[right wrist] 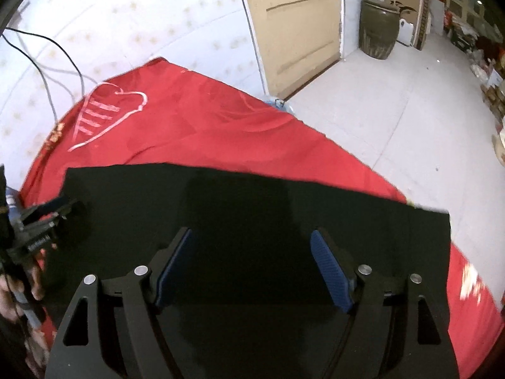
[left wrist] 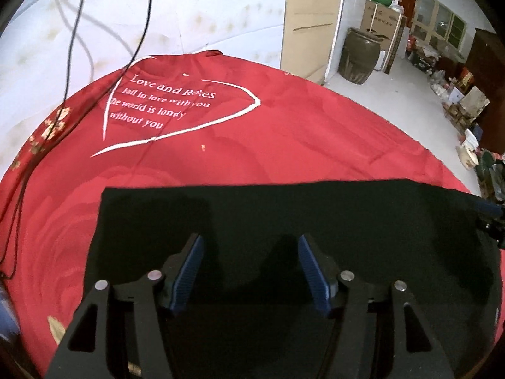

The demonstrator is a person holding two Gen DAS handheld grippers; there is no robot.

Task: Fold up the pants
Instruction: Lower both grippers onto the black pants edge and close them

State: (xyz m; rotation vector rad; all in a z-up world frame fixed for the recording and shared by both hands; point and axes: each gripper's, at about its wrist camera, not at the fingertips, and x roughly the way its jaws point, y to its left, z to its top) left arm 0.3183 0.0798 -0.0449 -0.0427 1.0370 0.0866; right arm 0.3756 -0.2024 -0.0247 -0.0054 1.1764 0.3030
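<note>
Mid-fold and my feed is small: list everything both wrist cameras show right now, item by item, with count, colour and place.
flat black fabric pants: one, black, spread on the cloth under both grippers.
red printed cloth with white heart and lettering: one, red, covering the work surface.
thin black cables: two, black, hanging at far left.
tan cardboard panel: one, tan, upright behind the cloth.
dark olive ceramic jar: one, olive brown, on the pale floor beyond the panel.
brown cardboard boxes: at least one, behind the jar.
left gripper: one, black with blue pads, open above the pants.
right gripper: one, same colours, open above the pants.
</note>
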